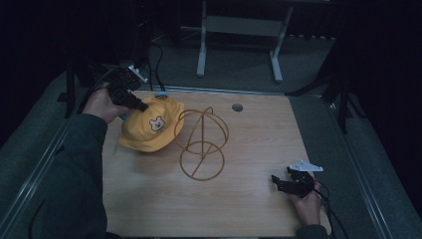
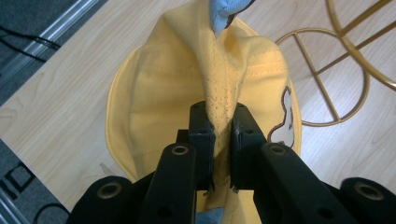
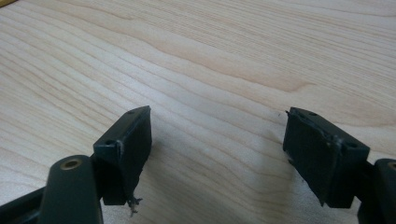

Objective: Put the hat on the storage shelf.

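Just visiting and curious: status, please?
Left gripper pinching yellow hat. Right gripper open, resting on table. Gold wire stand beside hat.

Hat on table, just left of wire stand.

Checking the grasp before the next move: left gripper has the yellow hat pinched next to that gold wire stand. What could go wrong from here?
1. The left gripper pinches only a thin fold of the yellow hat; the cloth may slip out when lifted.
2. The hat's brim lies against the gold wire stand, so a pull might snag or tip it.
3. The right gripper is open near the table edge, too far to steady the stand.
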Demonstrator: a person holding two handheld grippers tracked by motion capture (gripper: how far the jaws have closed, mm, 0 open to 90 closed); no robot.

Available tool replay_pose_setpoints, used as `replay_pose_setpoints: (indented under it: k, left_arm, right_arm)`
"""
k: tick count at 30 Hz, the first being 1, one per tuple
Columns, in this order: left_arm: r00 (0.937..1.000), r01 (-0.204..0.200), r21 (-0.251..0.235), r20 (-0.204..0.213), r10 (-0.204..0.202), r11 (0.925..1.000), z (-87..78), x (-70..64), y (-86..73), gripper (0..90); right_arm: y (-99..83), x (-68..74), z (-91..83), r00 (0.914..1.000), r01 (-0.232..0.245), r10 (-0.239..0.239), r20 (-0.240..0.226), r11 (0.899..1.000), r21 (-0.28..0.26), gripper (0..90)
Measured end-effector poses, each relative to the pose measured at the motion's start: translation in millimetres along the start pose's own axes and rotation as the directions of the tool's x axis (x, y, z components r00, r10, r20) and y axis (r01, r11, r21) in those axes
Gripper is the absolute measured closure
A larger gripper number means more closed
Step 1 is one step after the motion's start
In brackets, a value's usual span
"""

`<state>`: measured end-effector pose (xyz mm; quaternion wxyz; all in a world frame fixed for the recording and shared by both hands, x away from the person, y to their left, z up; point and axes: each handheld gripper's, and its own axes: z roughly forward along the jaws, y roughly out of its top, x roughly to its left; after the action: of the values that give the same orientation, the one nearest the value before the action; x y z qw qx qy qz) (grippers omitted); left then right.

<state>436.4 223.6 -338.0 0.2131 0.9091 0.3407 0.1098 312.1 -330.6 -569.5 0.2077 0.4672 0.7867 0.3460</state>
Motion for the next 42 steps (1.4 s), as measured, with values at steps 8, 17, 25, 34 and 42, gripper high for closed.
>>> replay_pose_setpoints:
  k: [8, 17, 25, 34, 42]
  left_arm:
    - [0.9998, -0.019, -0.018, 0.010, 0.019, 0.9996, -12.5, -2.1, -5.1, 81.6]
    - [0.9996, -0.024, -0.036, 0.012, 0.024, 0.9991, -21.1, -3.3, -10.8, 81.4]
    - [0.9997, -0.017, -0.054, 0.018, 0.018, 0.9984, -32.3, -1.4, -19.0, 81.5]
    - [0.9992, -0.010, -0.072, 0.038, 0.013, 0.9974, -45.2, 1.8, -28.7, 81.4]
    - [0.9978, -0.012, -0.083, 0.064, 0.017, 0.9965, -51.9, 2.1, -34.6, 81.5]
  right_arm:
    - [0.0, -0.1, 0.1, 1.0000, 0.001, -0.001, 0.000, 1.000, -0.001, 23.7]
    - [0.0, -0.1, 0.1, 1.0000, 0.001, -0.001, 0.000, 1.000, -0.001, 23.7]
    - [0.0, 0.0, 0.0, 1.0000, 0.001, -0.001, 0.000, 1.000, -0.001, 23.7]
    - [0.0, 0.0, 0.0, 1.0000, 0.000, 0.000, 0.000, 1.000, 0.000, 23.7]
    - [0.1, -0.1, 0.1, 1.0000, 0.001, -0.001, 0.000, 1.000, -0.001, 23.7]
